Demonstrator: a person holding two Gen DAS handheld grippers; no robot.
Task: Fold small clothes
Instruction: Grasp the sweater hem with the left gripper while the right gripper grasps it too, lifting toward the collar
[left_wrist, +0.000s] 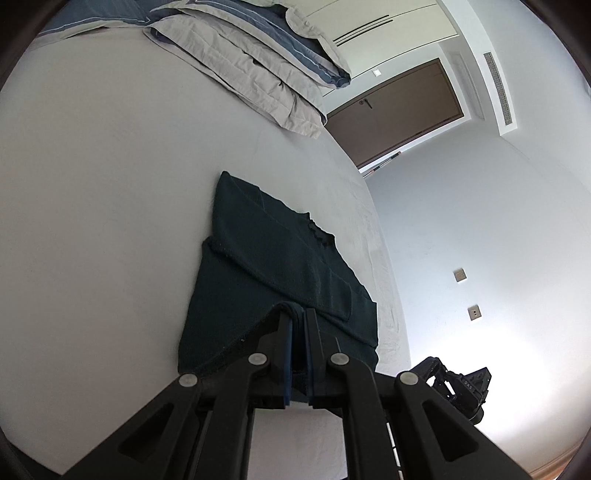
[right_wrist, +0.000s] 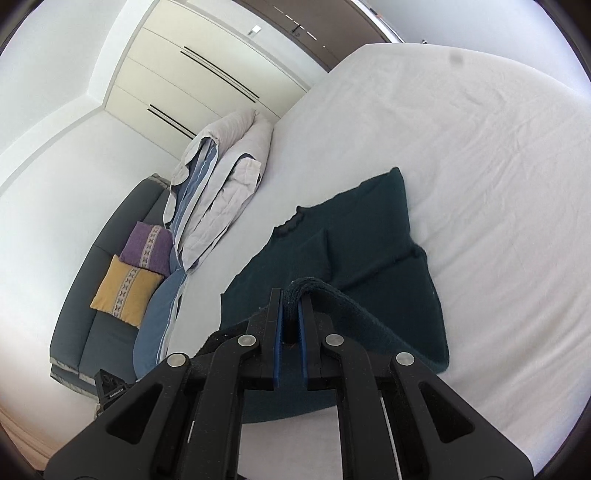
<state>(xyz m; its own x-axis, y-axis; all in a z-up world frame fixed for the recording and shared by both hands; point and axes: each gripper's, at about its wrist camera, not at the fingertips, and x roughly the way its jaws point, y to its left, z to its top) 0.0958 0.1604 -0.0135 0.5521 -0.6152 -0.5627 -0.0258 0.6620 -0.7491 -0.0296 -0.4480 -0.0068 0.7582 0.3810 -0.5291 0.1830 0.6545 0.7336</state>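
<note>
A dark green knit sweater (left_wrist: 273, 266) lies flat on the white bed sheet (left_wrist: 92, 221), collar away from me, sleeves folded in over the body. My left gripper (left_wrist: 298, 314) is shut on the sweater's bottom hem and lifts that edge a little. In the right wrist view the same sweater (right_wrist: 369, 236) lies on the sheet (right_wrist: 480, 166). My right gripper (right_wrist: 291, 295) is shut on another part of the hem, which bunches between the blue pads and arcs off to the right.
A folded grey and blue duvet (left_wrist: 251, 55) lies at the far side of the bed, also in the right wrist view (right_wrist: 221, 184). A grey sofa (right_wrist: 107, 295) with purple and yellow cushions stands beside the bed. The right gripper's body (left_wrist: 458, 384) shows low right.
</note>
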